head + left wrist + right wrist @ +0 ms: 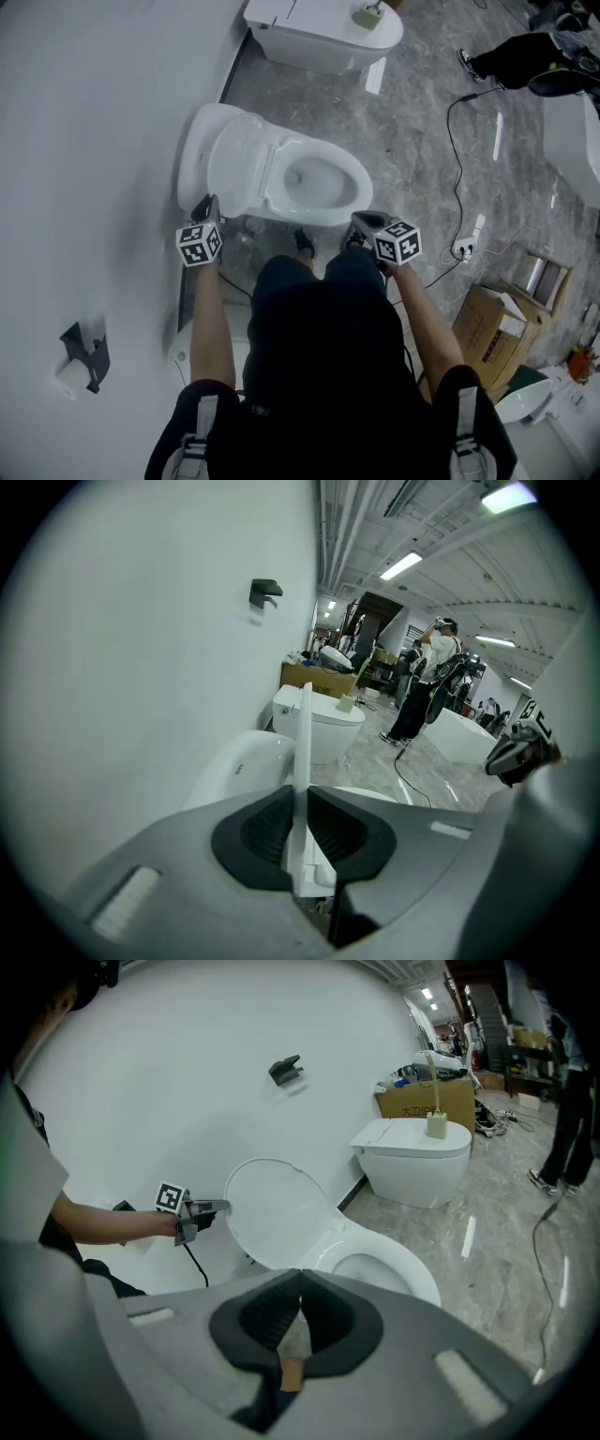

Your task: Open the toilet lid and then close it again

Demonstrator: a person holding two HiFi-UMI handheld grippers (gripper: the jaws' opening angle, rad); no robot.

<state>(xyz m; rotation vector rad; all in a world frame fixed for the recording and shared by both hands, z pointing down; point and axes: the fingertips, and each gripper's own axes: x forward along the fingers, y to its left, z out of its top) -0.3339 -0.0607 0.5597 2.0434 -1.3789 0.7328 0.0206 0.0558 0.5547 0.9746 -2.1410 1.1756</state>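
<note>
left gripper point(301, 799) pinching toilet lid point(304, 728) edge — wall point(141, 667) close behind | right gripper point(300, 1279) pressed together, empty

**Three cams on one toilet point(354, 187).**
Head cam: steeply down from above. L cam: close, edge-on to raised lid point(303, 752). R cam: nearby, facing bowl point(375, 1265).

The white, oval toilet lid point(236, 167) stands raised, close to upright, its inner face turned toward the bowl; the white toilet point(360, 192) beneath it lies open, set against the wall.
</note>
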